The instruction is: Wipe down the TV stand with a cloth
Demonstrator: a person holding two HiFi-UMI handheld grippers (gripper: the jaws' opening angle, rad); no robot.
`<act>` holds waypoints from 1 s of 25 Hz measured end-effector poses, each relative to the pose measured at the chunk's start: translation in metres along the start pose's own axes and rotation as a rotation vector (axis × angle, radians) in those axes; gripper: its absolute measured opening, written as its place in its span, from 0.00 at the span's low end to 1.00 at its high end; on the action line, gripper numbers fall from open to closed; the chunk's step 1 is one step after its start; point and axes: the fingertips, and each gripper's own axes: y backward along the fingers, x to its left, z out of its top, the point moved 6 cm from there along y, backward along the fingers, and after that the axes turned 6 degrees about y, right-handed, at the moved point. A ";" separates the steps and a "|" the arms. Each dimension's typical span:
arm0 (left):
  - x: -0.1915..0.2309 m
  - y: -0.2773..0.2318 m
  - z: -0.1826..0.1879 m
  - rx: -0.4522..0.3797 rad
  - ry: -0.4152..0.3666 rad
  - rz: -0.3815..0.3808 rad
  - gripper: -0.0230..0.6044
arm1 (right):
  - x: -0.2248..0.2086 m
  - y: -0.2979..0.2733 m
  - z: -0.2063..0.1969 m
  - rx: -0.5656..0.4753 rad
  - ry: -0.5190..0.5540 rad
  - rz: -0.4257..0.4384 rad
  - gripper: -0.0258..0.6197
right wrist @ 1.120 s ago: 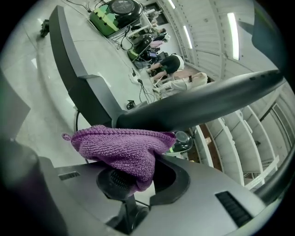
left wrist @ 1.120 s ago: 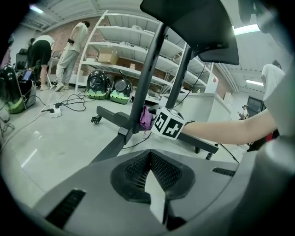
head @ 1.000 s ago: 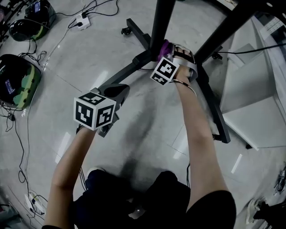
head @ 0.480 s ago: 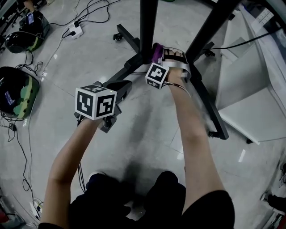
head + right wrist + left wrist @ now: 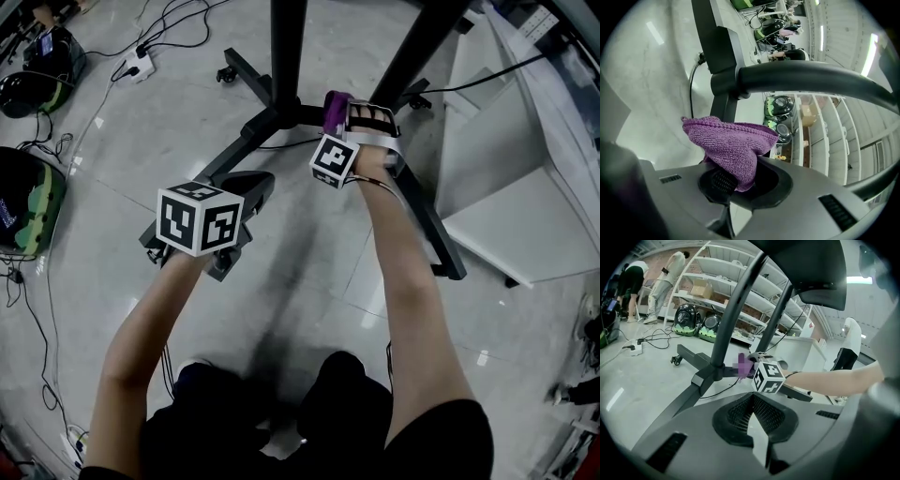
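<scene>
Right gripper (image 5: 733,183) is clamped on the purple cloth (image 5: 729,140), which is held at the stand (image 5: 286,47) near its lower joint, apparently touching. Wiping seems under way; a stroke along the stand's leg is called for next. The left gripper (image 5: 752,420) is held closed, empty, beside the stand.

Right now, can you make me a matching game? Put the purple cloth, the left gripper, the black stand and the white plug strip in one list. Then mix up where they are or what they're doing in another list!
Things
1. purple knitted cloth
2. left gripper
3. black metal TV stand
4. white power strip

Places or states
A. shut, with nothing in it
B. lying on the grey floor at the far left, with black cables around it
C. pinched in the shut right gripper
D. standing on small wheels

Pairs: 1-C, 2-A, 3-D, 4-B
</scene>
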 end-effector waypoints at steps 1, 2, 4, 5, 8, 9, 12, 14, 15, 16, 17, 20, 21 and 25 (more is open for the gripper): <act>-0.001 -0.001 0.000 0.000 -0.003 -0.003 0.05 | 0.000 0.001 -0.001 0.002 -0.003 0.003 0.15; -0.003 -0.002 0.000 -0.001 -0.004 -0.008 0.05 | -0.001 0.003 -0.002 0.004 -0.006 0.007 0.15; -0.007 -0.005 -0.001 0.000 -0.008 -0.019 0.05 | 0.001 0.007 -0.005 0.002 -0.007 0.013 0.15; -0.009 -0.006 -0.002 0.002 -0.011 -0.025 0.05 | 0.003 0.009 -0.006 -0.001 -0.002 0.014 0.15; -0.015 -0.011 -0.005 0.012 -0.015 -0.045 0.05 | 0.009 0.018 -0.014 -0.017 0.016 0.022 0.15; -0.017 -0.013 -0.006 0.015 -0.015 -0.053 0.05 | 0.011 0.022 -0.017 -0.022 0.020 0.026 0.15; -0.023 -0.017 -0.006 0.011 -0.016 -0.072 0.05 | 0.018 0.030 -0.027 -0.029 0.029 0.031 0.15; -0.026 -0.019 -0.005 0.006 -0.017 -0.083 0.05 | 0.024 0.035 -0.037 -0.022 0.031 0.032 0.15; -0.028 -0.019 -0.005 0.007 -0.019 -0.088 0.05 | 0.027 0.037 -0.042 -0.016 0.029 0.034 0.15; -0.029 -0.020 -0.006 0.008 -0.021 -0.091 0.05 | 0.029 0.039 -0.048 -0.010 0.025 0.037 0.15; -0.029 -0.020 -0.006 0.011 -0.024 -0.092 0.05 | 0.032 0.040 -0.054 -0.002 0.018 0.039 0.15; -0.030 -0.022 -0.009 0.016 -0.027 -0.093 0.05 | 0.035 0.042 -0.070 0.024 -0.036 0.053 0.15; -0.030 -0.023 -0.009 0.016 -0.026 -0.093 0.05 | 0.035 0.042 -0.075 0.035 -0.068 0.061 0.15; -0.030 -0.026 -0.009 0.018 -0.023 -0.096 0.05 | 0.033 0.034 -0.095 0.081 -0.172 0.096 0.15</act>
